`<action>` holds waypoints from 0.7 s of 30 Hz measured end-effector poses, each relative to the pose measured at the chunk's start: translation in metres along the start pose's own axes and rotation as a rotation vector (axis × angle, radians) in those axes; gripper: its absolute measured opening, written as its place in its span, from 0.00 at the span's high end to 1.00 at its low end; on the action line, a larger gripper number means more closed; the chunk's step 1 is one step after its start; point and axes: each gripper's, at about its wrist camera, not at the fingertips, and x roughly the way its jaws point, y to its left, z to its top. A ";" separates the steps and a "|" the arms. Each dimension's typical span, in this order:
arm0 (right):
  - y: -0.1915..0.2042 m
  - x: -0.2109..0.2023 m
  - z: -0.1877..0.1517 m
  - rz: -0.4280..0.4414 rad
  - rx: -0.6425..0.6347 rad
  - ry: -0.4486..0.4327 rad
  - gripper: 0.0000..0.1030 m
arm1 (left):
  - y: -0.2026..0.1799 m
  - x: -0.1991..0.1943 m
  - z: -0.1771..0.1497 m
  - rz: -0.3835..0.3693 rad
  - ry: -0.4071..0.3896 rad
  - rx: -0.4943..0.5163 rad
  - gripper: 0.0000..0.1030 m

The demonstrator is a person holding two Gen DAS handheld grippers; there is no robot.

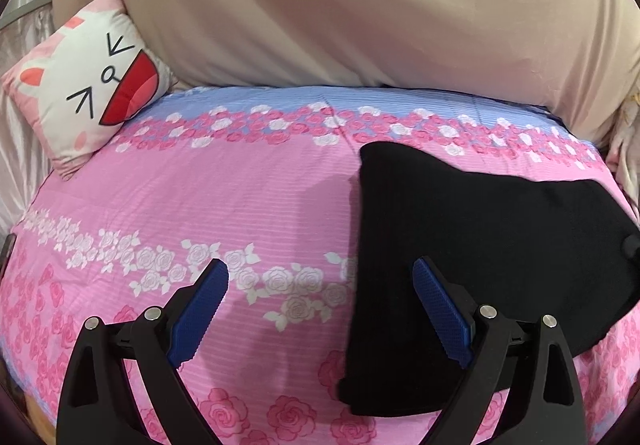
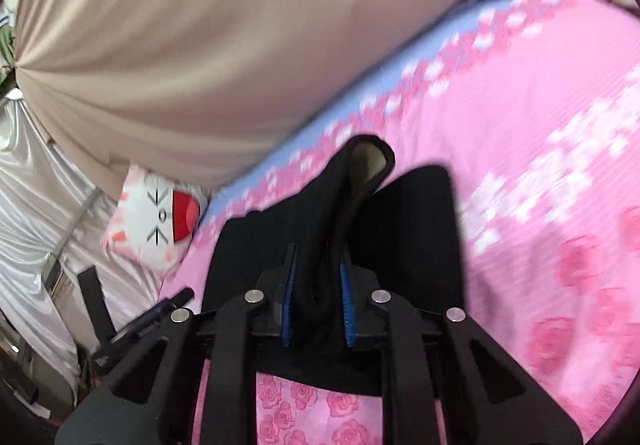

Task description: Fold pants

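Observation:
The black pants (image 1: pixel 480 257) lie partly folded on the pink rose bedsheet (image 1: pixel 200 205), at the right of the left wrist view. My left gripper (image 1: pixel 320 277) is open and empty, hovering low over the pants' left edge, with its right finger above the cloth. In the right wrist view my right gripper (image 2: pixel 318 265) is shut on a bunched fold of the pants (image 2: pixel 348 197), which stands lifted above the flat part (image 2: pixel 420 245). The view is motion-blurred.
A cat-face pillow (image 1: pixel 88 85) sits at the bed's far left corner; it also shows in the right wrist view (image 2: pixel 160 221). A beige curtain (image 1: pixel 360 5) hangs behind the bed. Dark tools (image 2: pixel 132 329) lie beside the bed.

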 end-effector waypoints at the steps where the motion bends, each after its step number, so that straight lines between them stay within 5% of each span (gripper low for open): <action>1: -0.007 -0.001 -0.002 -0.040 -0.005 0.008 0.83 | -0.002 0.002 -0.001 -0.004 0.003 0.007 0.11; 4: -0.041 0.027 -0.022 -0.112 0.032 0.131 0.78 | -0.010 0.015 -0.008 -0.008 0.029 0.023 0.11; 9: -0.036 -0.004 -0.014 -0.109 0.044 0.011 0.74 | -0.010 0.019 -0.013 -0.011 0.022 -0.008 0.11; 13: -0.001 -0.025 -0.002 -0.138 -0.087 -0.047 0.74 | -0.002 0.009 -0.009 -0.012 0.003 -0.005 0.11; 21: 0.116 0.075 -0.012 -0.021 -0.389 0.178 0.74 | -0.003 0.019 -0.014 0.003 0.021 -0.033 0.11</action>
